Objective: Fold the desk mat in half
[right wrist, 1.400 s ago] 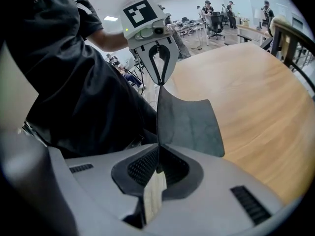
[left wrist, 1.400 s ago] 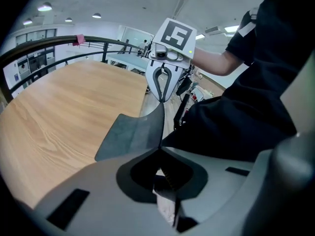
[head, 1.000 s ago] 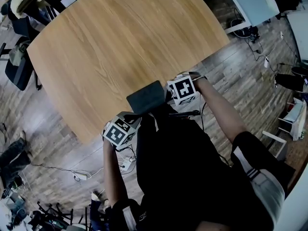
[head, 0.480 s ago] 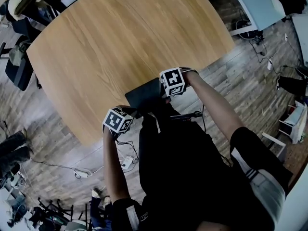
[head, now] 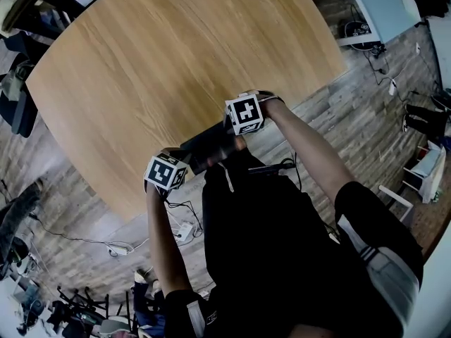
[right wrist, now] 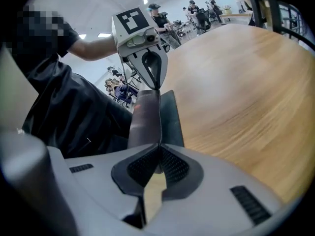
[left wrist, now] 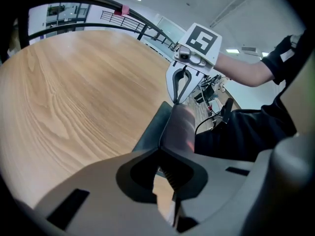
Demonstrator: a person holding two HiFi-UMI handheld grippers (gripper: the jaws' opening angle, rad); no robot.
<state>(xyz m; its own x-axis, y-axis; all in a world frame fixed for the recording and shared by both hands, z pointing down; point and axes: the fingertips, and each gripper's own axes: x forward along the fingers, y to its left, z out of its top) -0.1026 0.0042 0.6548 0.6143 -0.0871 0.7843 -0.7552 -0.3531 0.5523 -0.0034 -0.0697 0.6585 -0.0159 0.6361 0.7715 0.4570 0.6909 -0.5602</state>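
Observation:
The desk mat is a dark strip, grey on one side and brownish on the other, hanging over the near edge of the round wooden table. My left gripper is shut on its left end and my right gripper on its right end. In the left gripper view the mat runs doubled from my left gripper to the right gripper beyond. From the right gripper view the mat stretches from my right gripper to the left gripper.
The person's black-clad body is close against the table's near edge. Dark chairs stand at the table's left. Cables and a power strip lie on the wooden floor. A light desk is at the upper right.
Both grippers have moved down and away from the body, toward the table, with the mat between them. The mat now shows as a narrower, flatter strip over the table's edge.

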